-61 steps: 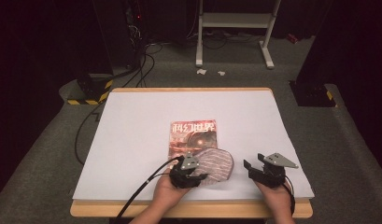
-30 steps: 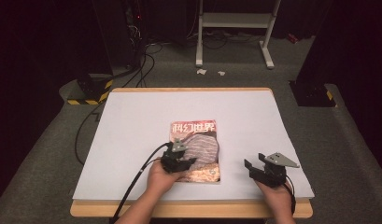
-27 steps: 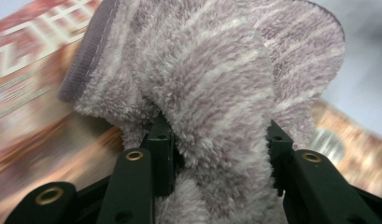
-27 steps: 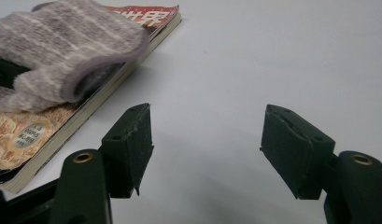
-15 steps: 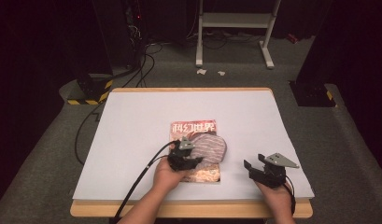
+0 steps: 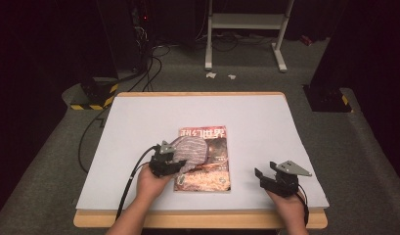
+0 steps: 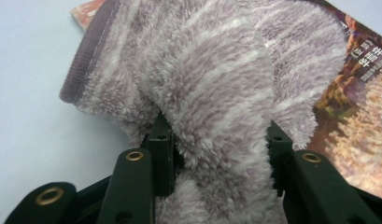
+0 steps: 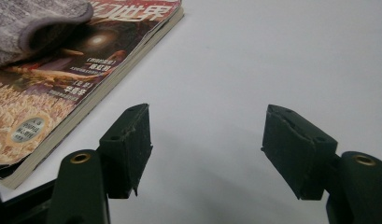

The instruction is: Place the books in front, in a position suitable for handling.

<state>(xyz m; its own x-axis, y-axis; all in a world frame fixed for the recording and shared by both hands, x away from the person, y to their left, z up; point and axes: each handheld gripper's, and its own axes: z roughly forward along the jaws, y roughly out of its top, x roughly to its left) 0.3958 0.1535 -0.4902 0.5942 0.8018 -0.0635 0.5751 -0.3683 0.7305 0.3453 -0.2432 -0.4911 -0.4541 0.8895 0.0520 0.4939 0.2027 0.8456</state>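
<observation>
I count one magazine (image 6: 207,159) on the white bench (image 6: 139,127), lying flat a little toward my near edge, and one fluffy grey-and-lilac striped cloth (image 6: 190,149) draped over its upper left part. There are two grippers, one in each of my hands.

My left gripper (image 6: 174,163) sits at the magazine's left edge. In the left gripper view its two black fingers (image 7: 161,154) are clamped on a thick fold of the cloth (image 7: 212,93), pile bulging out between and above them. The cloth's stitched hem (image 7: 83,56) curls over the bench to the left, and the rest spreads over the magazine cover (image 7: 361,116), which shows at the right.

My right gripper (image 6: 266,177) rests near the bench's front right, well apart from the magazine, with its grey three-cornered plate (image 6: 291,167) on top. In the right gripper view its two fingers (image 8: 130,140) stand wide apart with nothing but bare white bench (image 8: 254,60) between them. Off to their left I see the magazine (image 8: 76,79) with its spine edge toward me and one corner of the cloth (image 8: 34,23) lying on the cover.

One black cable (image 6: 134,178) trails from the left gripper off the near edge.
</observation>
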